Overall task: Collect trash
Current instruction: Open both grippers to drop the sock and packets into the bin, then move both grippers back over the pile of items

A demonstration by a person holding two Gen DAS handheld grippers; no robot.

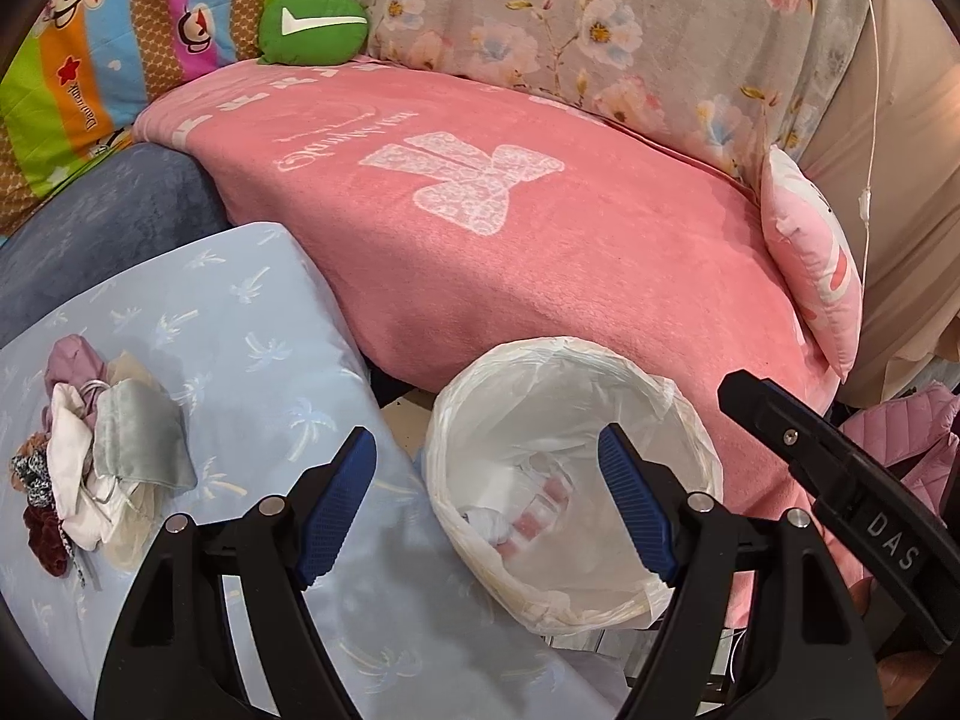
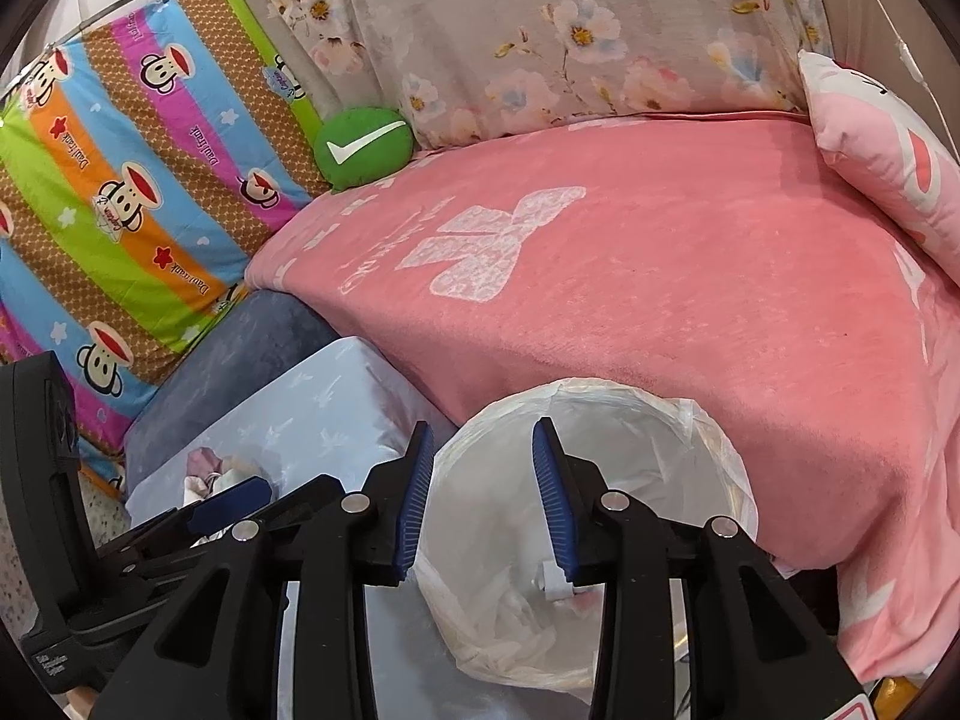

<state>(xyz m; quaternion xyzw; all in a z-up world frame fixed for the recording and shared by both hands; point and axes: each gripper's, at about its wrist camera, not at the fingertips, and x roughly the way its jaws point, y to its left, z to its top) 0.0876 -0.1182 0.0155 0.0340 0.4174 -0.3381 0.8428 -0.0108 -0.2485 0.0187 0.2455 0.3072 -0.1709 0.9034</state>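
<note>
In the left wrist view, a heap of small cloth items [image 1: 96, 462], among them a grey fabric piece, white cloth and dark scrunchies, lies at the left edge on a pale blue cushion [image 1: 240, 324] printed with palm trees. At bottom centre the left gripper [image 1: 486, 507] has its blue-padded jaws spread wide with nothing between them, hanging over the left rim of a bin lined with a white plastic bag [image 1: 573, 360]. Crumpled white and pink trash [image 1: 528, 522] sits at the bottom of the bin. A pink blanket [image 1: 540, 276] with a white bow motif fills the middle of the frame, a round green cushion [image 1: 312, 27] with a white tick rests at upper left, and a small pink pillow [image 1: 810, 264] leans at the right. Part of the other gripper's black body, marked "DAS", enters from the lower right.

In the right wrist view, a striped cartoon-monkey quilt [image 2: 132, 192] covers the left side, with the green cushion [image 2: 363, 147] beside it. At bottom centre the right gripper [image 2: 483, 495] has its jaws partly apart, gripping nothing, above the bin [image 2: 708, 420]. A small white scrap [image 2: 555, 582] shows just below the right pad; whether it touches the pad or lies in the bin cannot be told.
</note>
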